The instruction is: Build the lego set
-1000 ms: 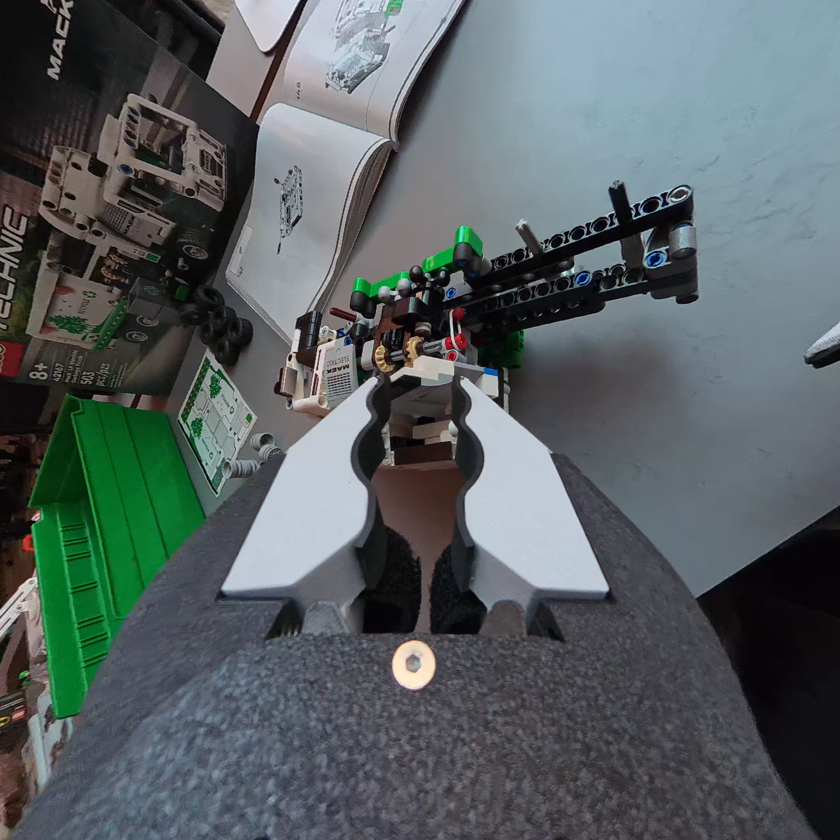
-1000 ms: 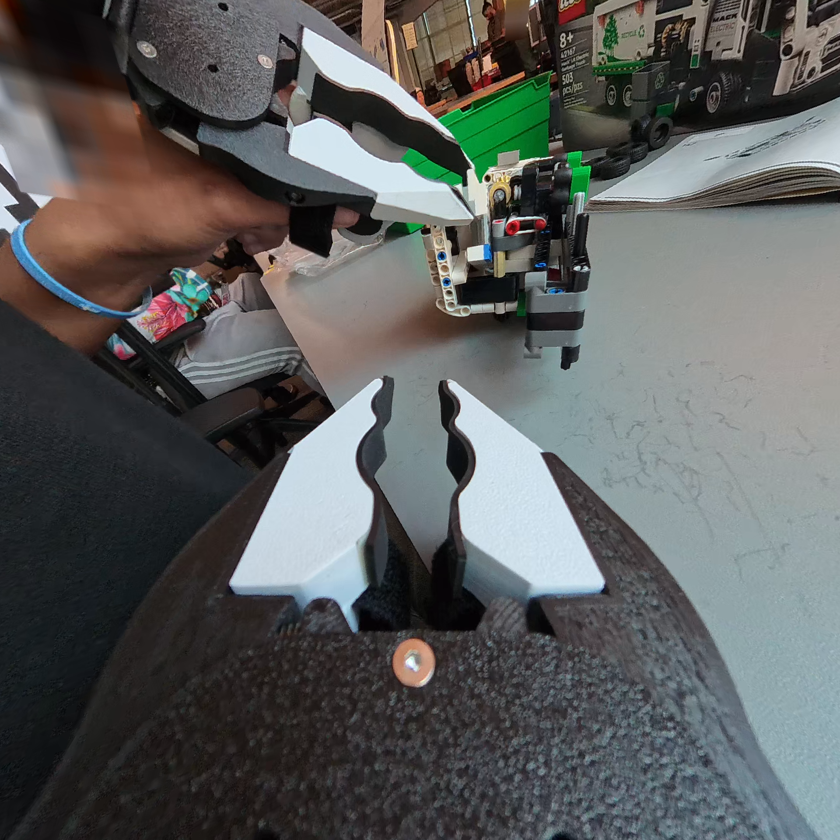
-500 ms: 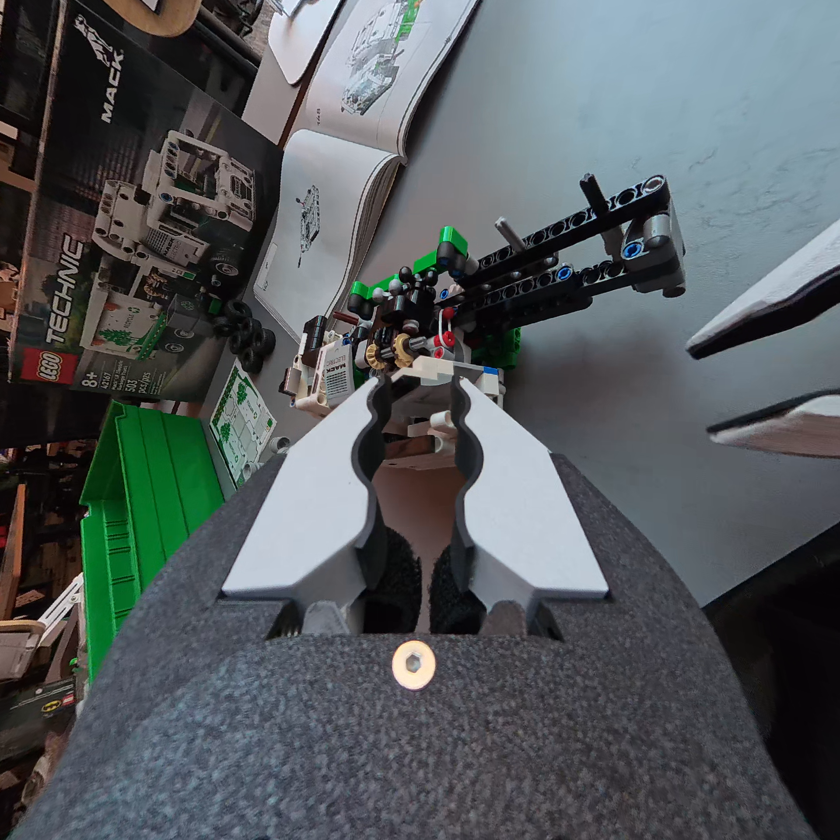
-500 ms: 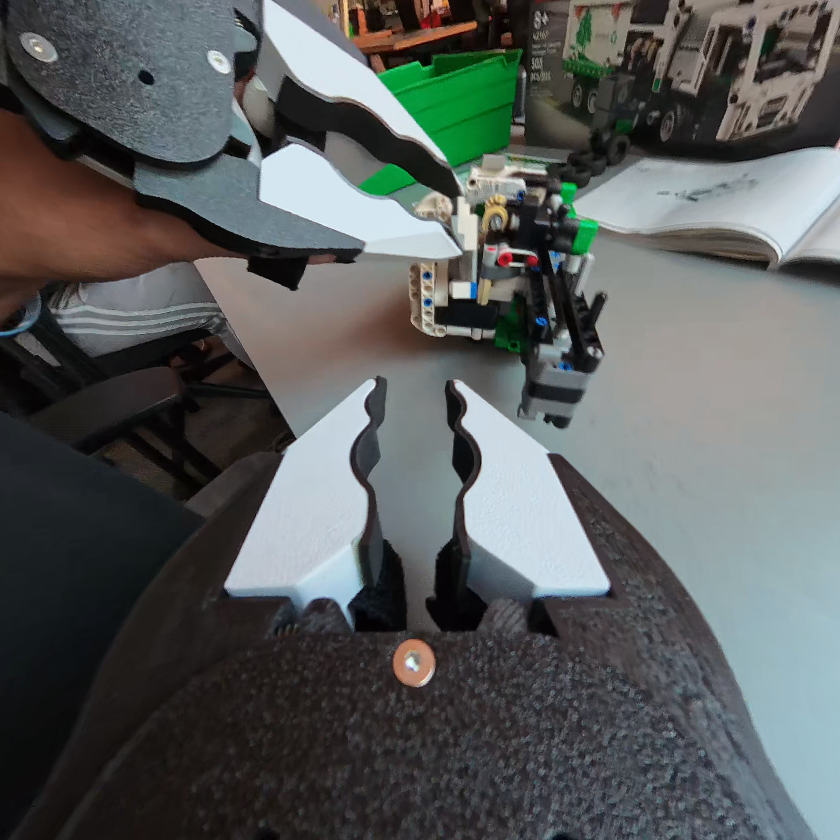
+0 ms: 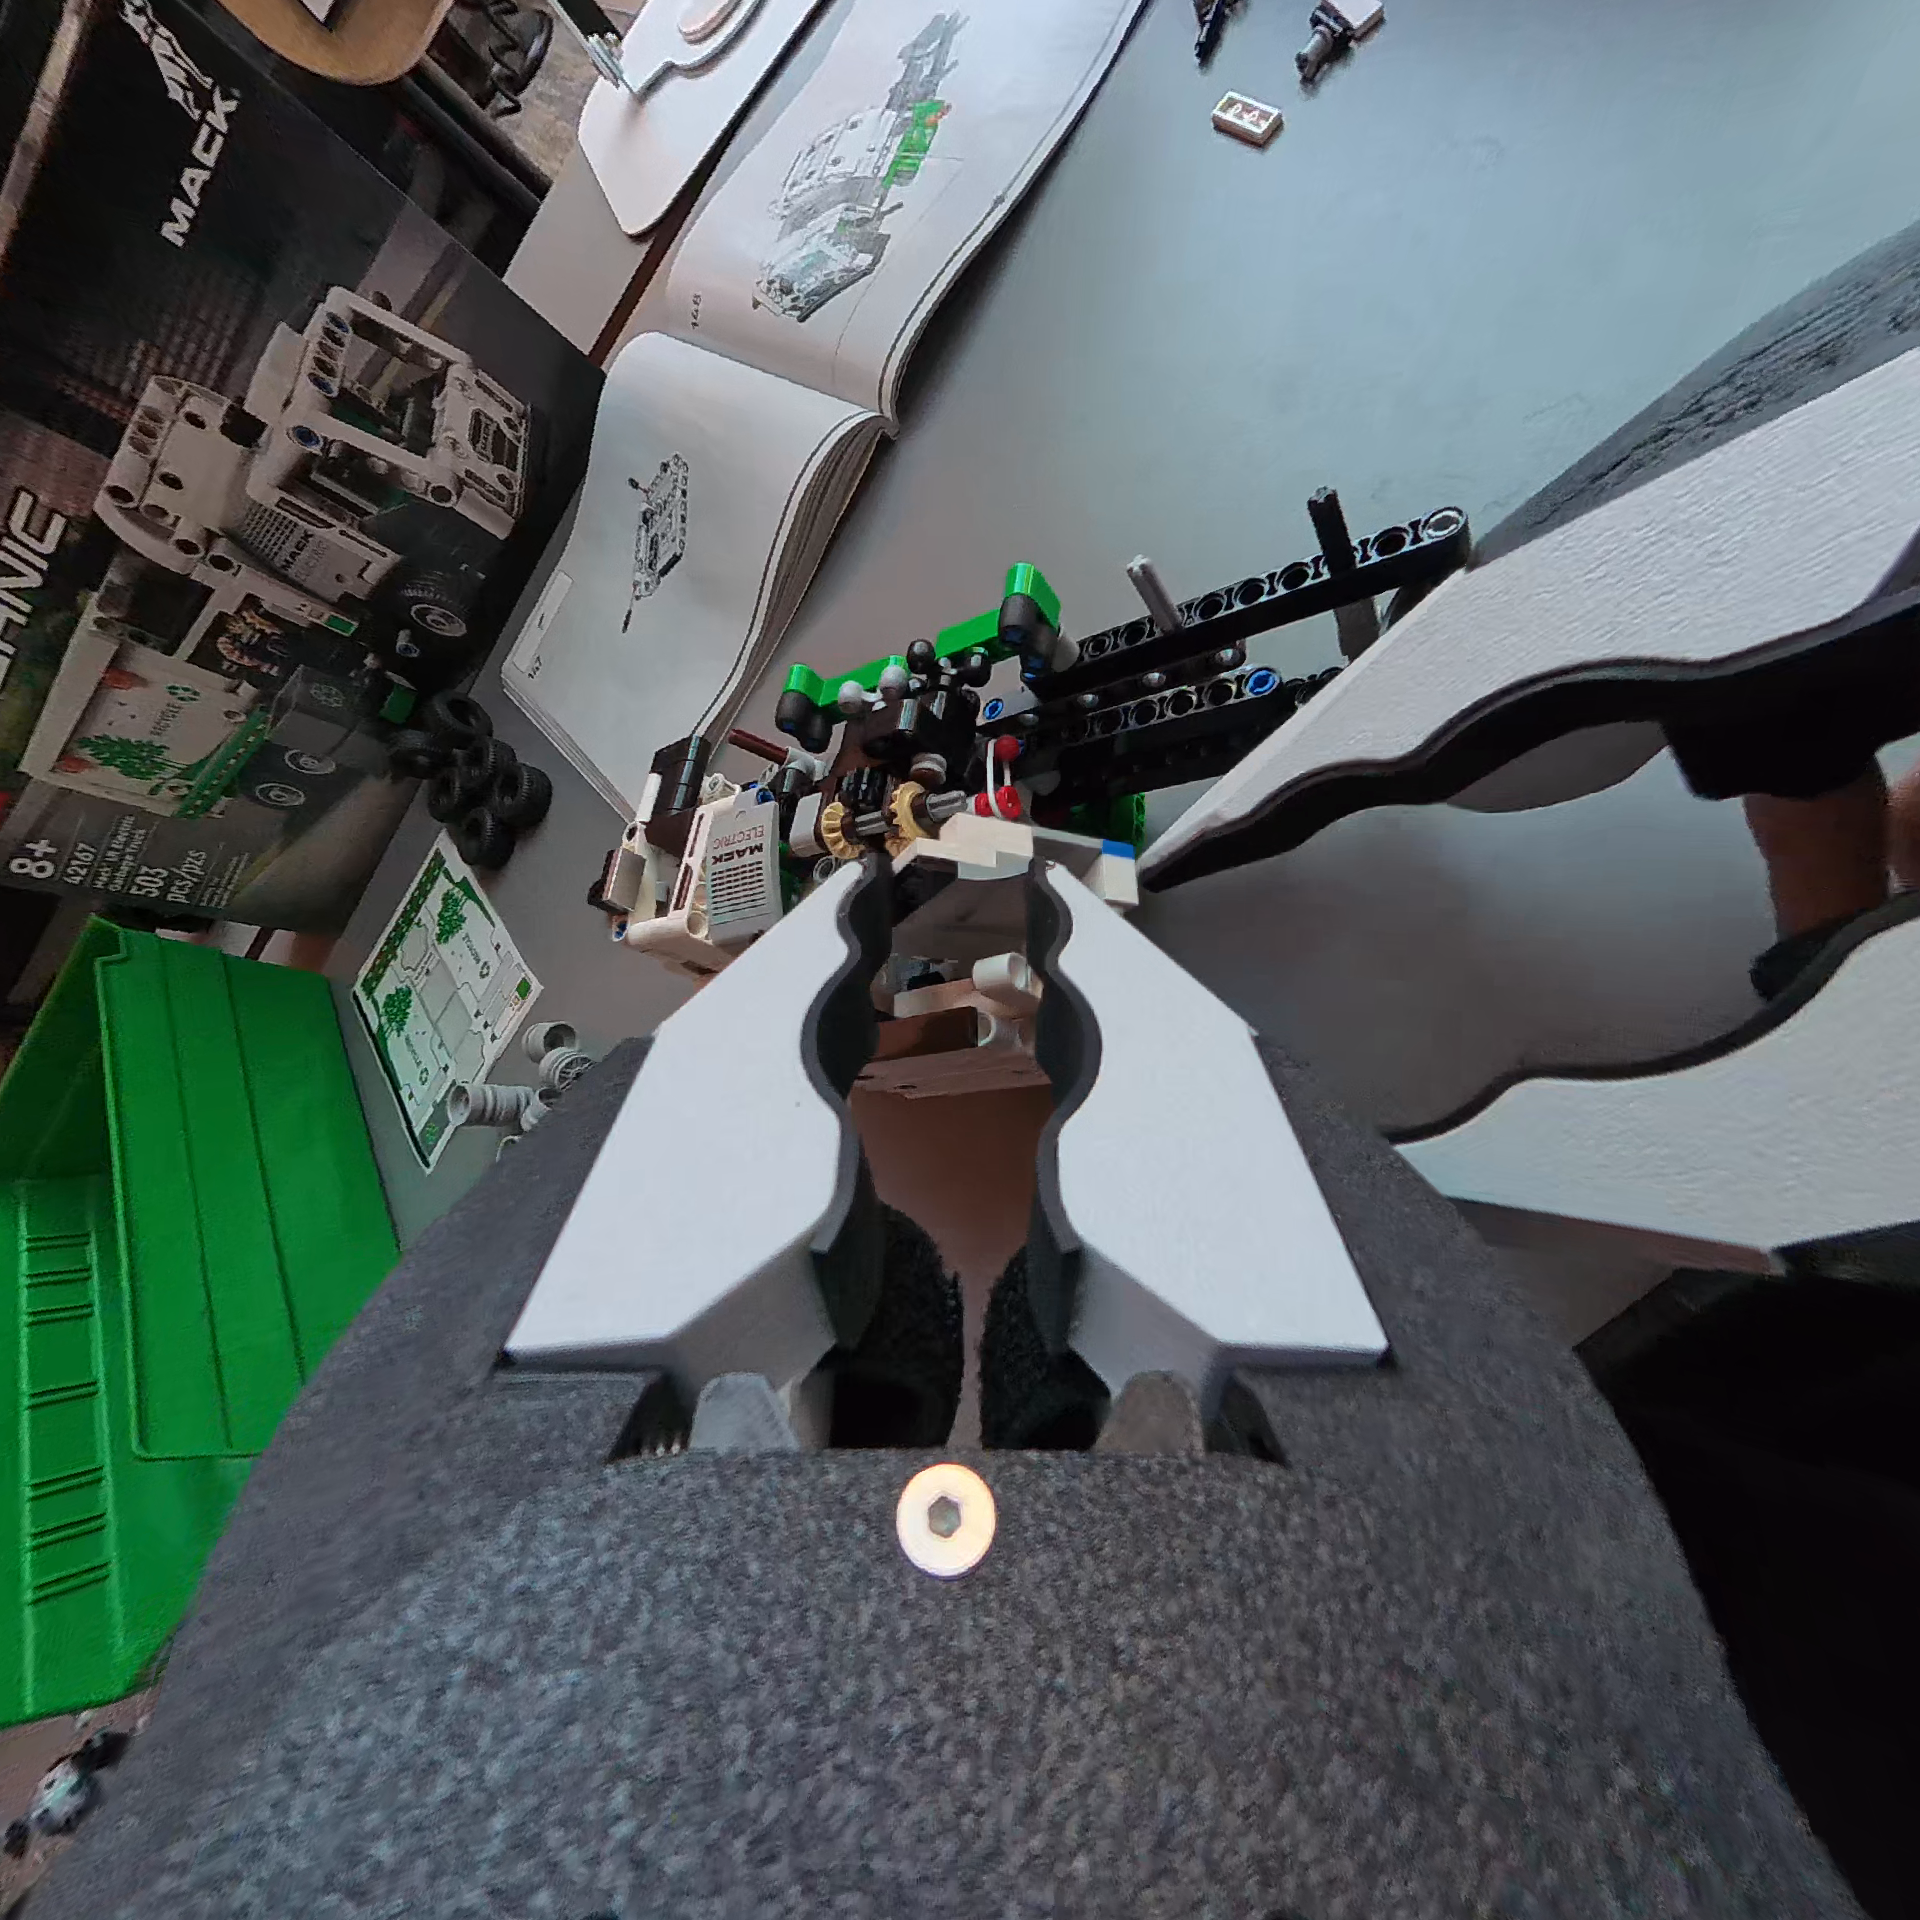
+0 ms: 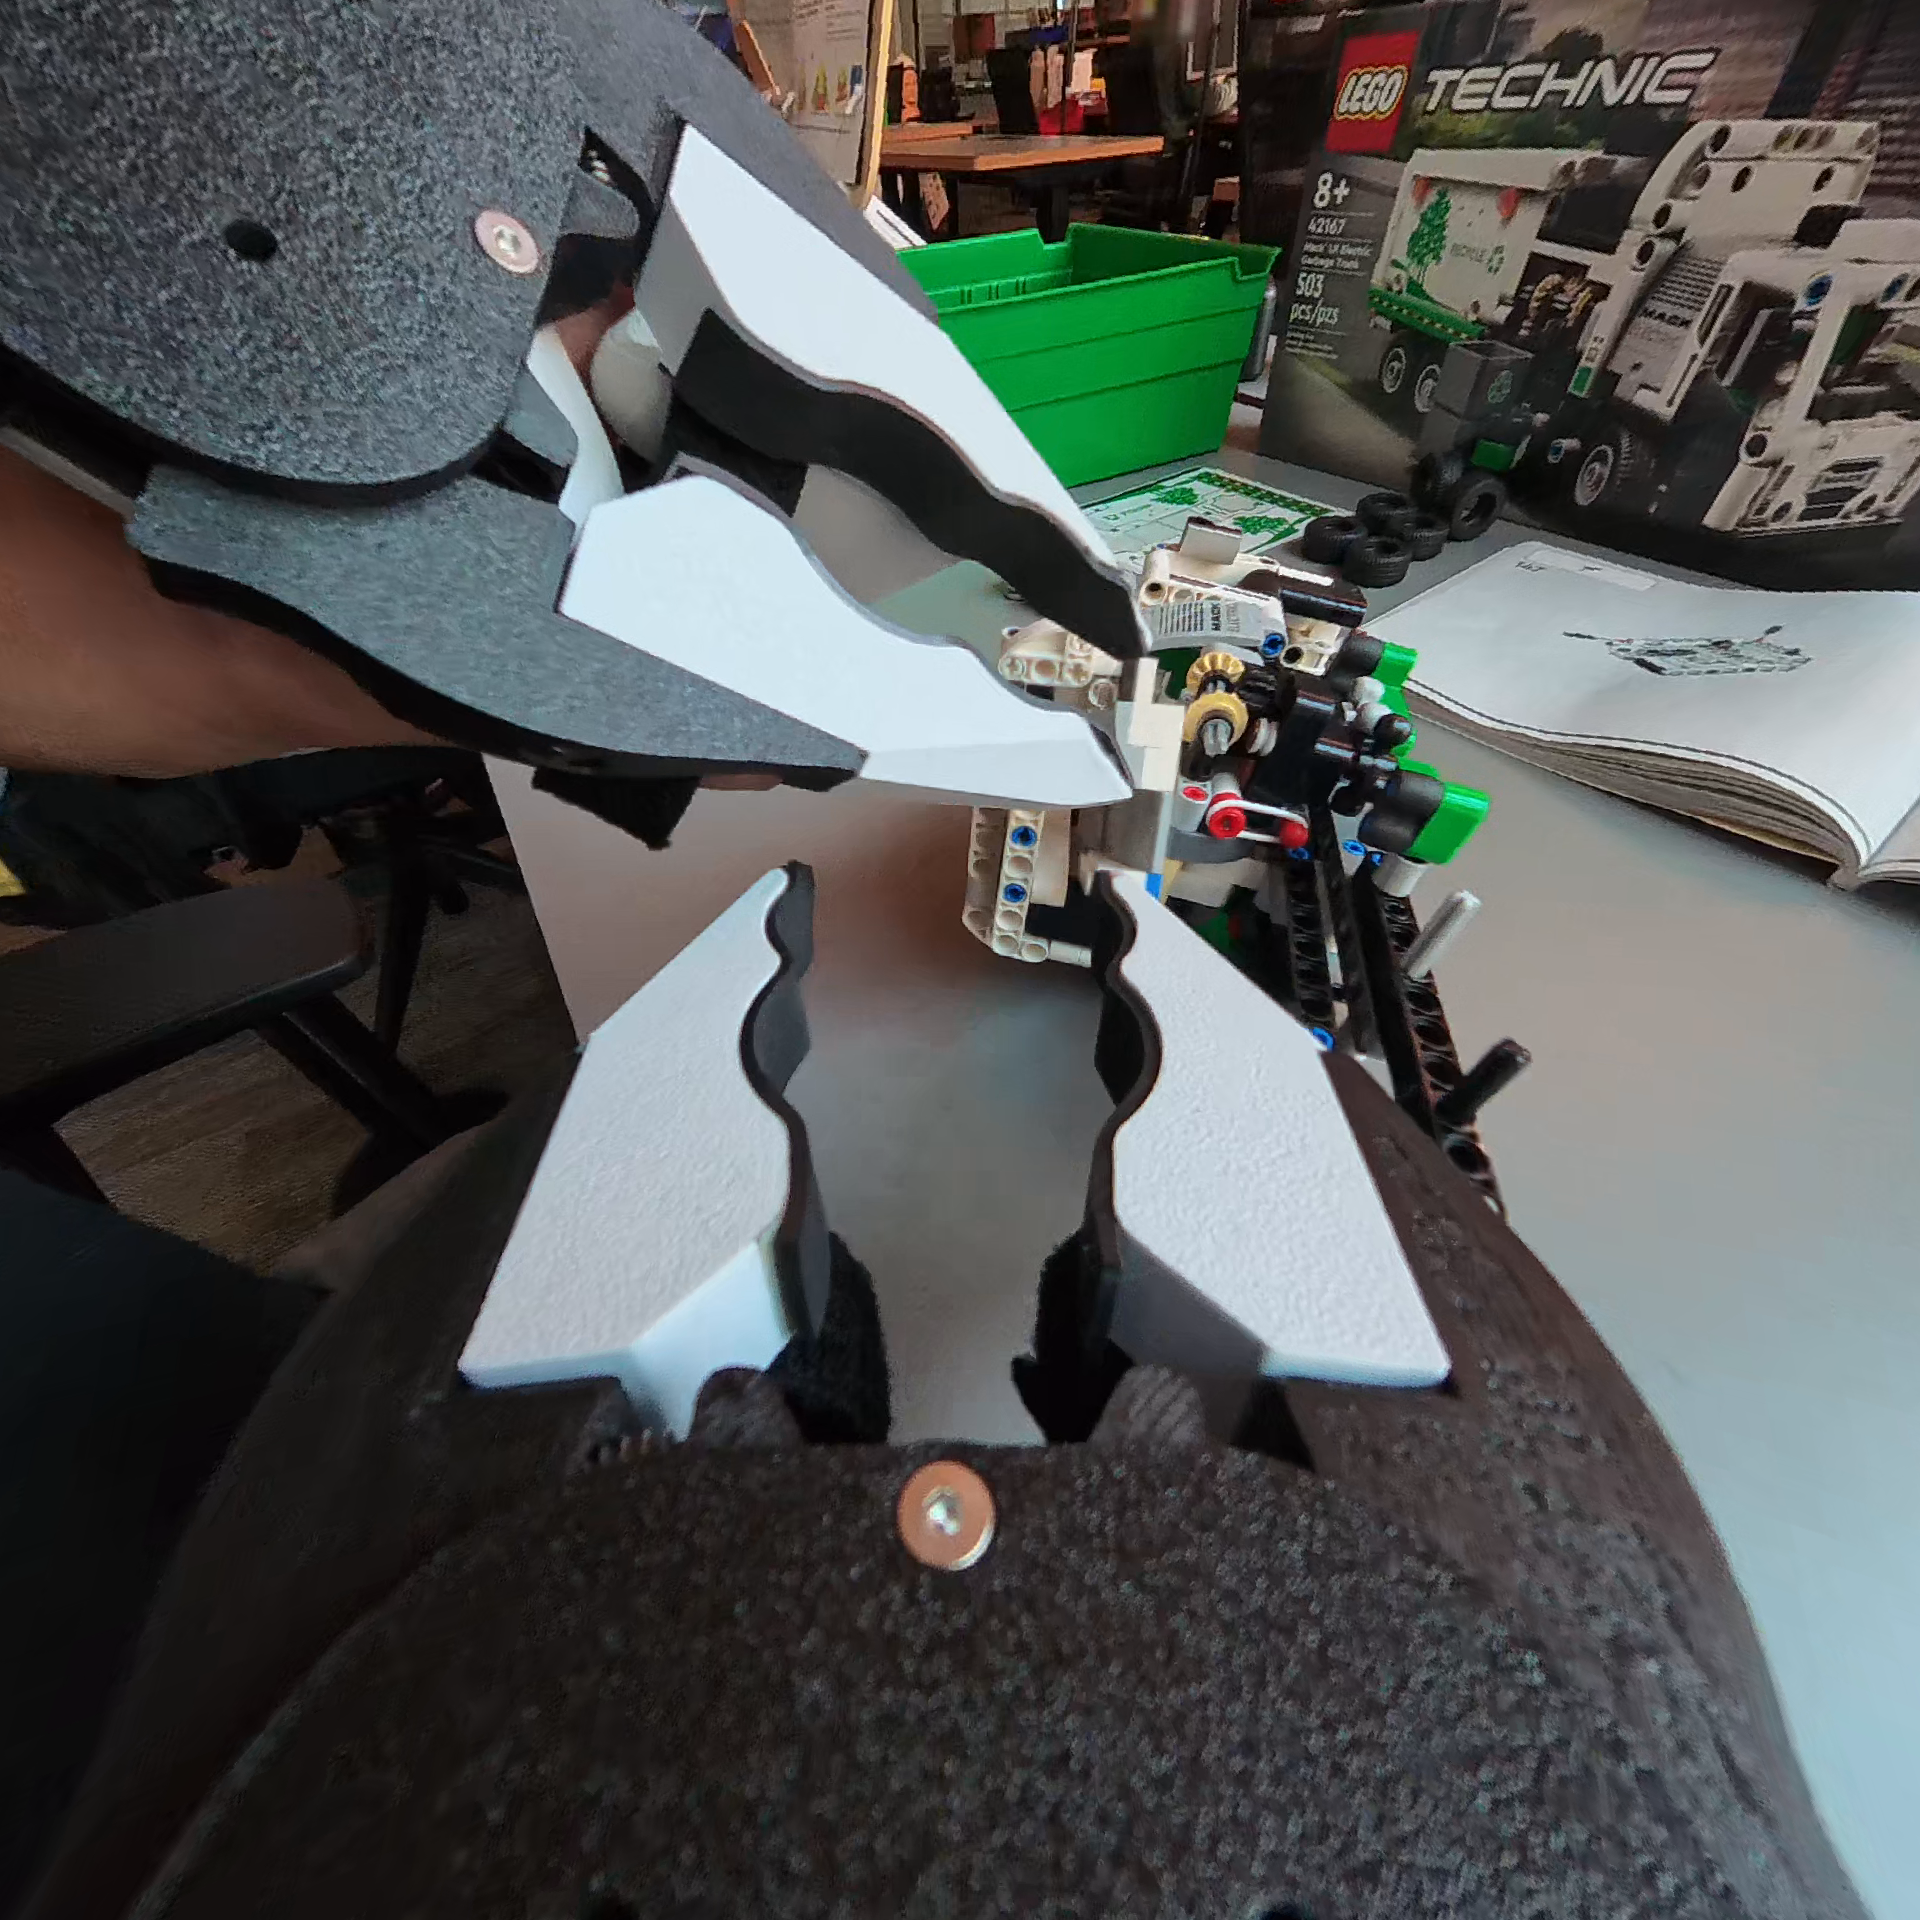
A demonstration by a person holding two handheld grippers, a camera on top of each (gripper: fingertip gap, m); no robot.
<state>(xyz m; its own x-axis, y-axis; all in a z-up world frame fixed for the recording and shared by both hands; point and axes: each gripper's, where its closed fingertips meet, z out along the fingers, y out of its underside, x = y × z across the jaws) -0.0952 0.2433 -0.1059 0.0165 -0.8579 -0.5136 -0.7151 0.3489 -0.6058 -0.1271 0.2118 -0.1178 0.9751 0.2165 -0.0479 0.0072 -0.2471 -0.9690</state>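
Note:
The part-built lego truck chassis [image 5: 935, 727] has black beams, green parts, tan gears and white cab parts. My left gripper [image 5: 956, 883] is shut on its white near end; the right wrist view shows it [image 6: 1122, 712] pinching that white piece from the left. My right gripper [image 6: 948, 888] is open wide and empty, with its right fingertip close beside the chassis [image 6: 1278, 727]. It enters the left wrist view [image 5: 1268, 1008] from the right, its upper finger tip next to the white end.
The lego box [image 5: 260, 468] stands at the back with loose tyres [image 5: 478, 769] in front. An open instruction booklet [image 5: 707, 561], a sticker sheet [image 5: 442, 987], grey pins [image 5: 520, 1081] and a green bin [image 5: 156, 1247] lie around. Small parts [image 5: 1247, 114] sit far off.
My right gripper has moved in toward the chassis and opened wider. My left gripper has kept its hold on the white end.

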